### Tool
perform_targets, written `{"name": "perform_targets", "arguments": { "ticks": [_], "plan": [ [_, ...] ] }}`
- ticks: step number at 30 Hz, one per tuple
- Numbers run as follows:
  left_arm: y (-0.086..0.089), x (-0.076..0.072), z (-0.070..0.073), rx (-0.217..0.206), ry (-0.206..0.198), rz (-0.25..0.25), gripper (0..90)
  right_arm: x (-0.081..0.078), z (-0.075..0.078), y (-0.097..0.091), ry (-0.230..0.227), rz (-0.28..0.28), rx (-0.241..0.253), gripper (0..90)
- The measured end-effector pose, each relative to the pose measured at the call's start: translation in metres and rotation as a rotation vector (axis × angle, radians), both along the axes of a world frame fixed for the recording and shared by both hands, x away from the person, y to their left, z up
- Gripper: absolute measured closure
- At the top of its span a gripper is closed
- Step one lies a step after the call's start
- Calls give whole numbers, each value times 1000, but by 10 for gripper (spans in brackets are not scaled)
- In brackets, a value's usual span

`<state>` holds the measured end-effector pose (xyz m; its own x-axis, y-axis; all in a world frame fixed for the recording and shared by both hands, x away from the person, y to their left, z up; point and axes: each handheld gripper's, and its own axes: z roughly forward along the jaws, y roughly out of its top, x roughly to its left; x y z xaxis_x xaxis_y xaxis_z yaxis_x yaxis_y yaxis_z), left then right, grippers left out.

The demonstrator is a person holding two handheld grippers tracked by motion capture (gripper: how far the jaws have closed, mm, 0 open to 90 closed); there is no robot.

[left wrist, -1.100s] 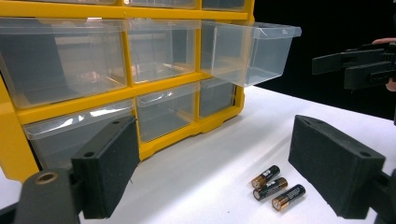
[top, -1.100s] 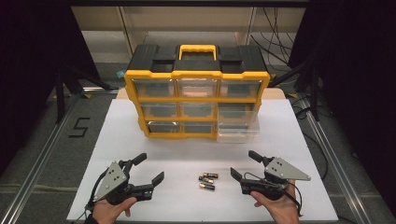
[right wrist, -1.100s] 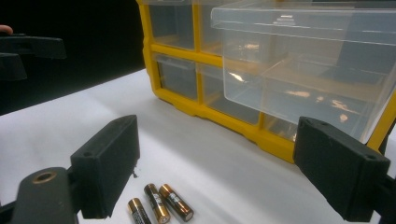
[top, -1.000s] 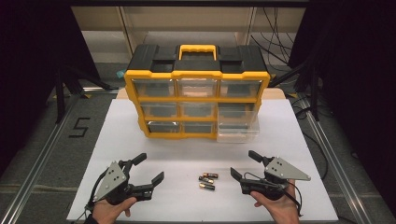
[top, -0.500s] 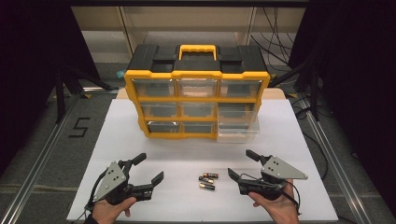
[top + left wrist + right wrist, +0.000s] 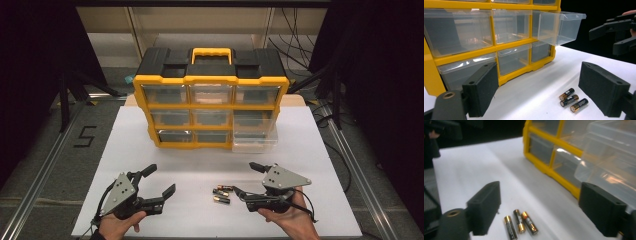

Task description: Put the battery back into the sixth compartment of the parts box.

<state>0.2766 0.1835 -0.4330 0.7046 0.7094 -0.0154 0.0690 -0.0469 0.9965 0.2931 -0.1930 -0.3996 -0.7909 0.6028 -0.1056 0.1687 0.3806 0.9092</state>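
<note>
Batteries [image 6: 221, 194]: three, lying side by side on the white counter [image 6: 320, 150], between the two grippers, in front of the drawer cabinet [image 6: 210, 105].
Left gripper [image 6: 161, 181]: jaws wide apart, nothing between them; held just left of the batteries, not touching.
Right gripper [image 6: 246, 179]: jaws wide, just been closing slightly, nothing gripped; the batteries lie on the counter in front of them.
Open drawer [image 6: 255, 135]: clear, pulled out at the cabinet's lower right.
</note>
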Motion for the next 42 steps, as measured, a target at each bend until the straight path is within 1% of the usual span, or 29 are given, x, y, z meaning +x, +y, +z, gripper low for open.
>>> {"name": "perform_targets", "arguments": {
  "ticks": [1,2,3,4,5,8,9,10,11,12,13,14,15,17,19,20,22,24,25,26,27,28,30,32,33,35,36,37,42],
  "plan": [
    [1,0,0,3,6,5,155,4,0,6,14,38,-31,222],
    [1,0,0,3,6,5,155,4,0,6,14,38,-31,222],
    [1,0,0,4,5,5,155,5,0,10,28,46,-65,217],
    [1,0,0,4,5,5,155,5,0,10,28,46,-65,217],
    [0,0,0,4,5,3,155,7,-1,16,29,61,-93,221],
    [1,0,0,4,5,5,155,9,-1,20,44,73,-111,222],
    [1,0,0,5,4,4,155,10,-2,23,56,86,-141,234],
    [1,0,0,5,4,4,155,10,-2,23,56,86,-141,234],
    [1,0,0,7,2,2,155,12,-4,25,72,101,-165,250],
    [1,0,0,8,1,3,155,12,-4,25,72,101,-165,250],
    [0,1,0,-6,-2,0,155,13,-5,27,86,115,-187,280],
    [0,1,0,-6,-2,0,155,13,-5,27,86,115,-187,280],
    [0,0,0,5,6,4,155,14,-6,29,102,134,-221,301],
    [0,0,0,3,7,3,155,14,-7,30,107,139,-232,305],
    [0,0,0,-1,10,5,155,16,-12,36,143,158,-285,339],
    [0,0,0,-1,11,5,155,16,-12,36,143,158,-285,339],
    [0,0,0,0,11,4,155,17,-16,42,166,181,-333,355],
    [0,0,0,-2,12,3,155,17,-19,45,170,184,-346,362],
    [0,0,0,-3,13,3,155,18,-22,49,188,205,-378,381],
    [0,0,0,-3,13,3,155,18,-22,49,188,205,-378,381],
    [-1,0,0,-1,12,1,155,20,-26,53,207,226,-407,392],
    [-1,0,0,-1,12,1,155,21,-27,55,210,232,-422,400],
    [-1,-1,0,-4,12,2,155,22,-28,57,215,234,-432,411],
    [0,0,0,4,5,3,155,24,-33,62,230,248,-459,436],
    [0,0,0,4,5,1,155,26,-36,66,243,278,-482,463],
    [0,0,0,3,6,1,155,27,-38,70,256,293,-508,495],
    [0,0,0,1,7,1,155,27,-38,70,256,293,-508,495],
    [0,0,0,0,8,1,155,29,-41,73,265,299,-531,525],
    [0,0,0,2,6,2,155,33,-46,78,292,318,-562,583]
  ]
}}
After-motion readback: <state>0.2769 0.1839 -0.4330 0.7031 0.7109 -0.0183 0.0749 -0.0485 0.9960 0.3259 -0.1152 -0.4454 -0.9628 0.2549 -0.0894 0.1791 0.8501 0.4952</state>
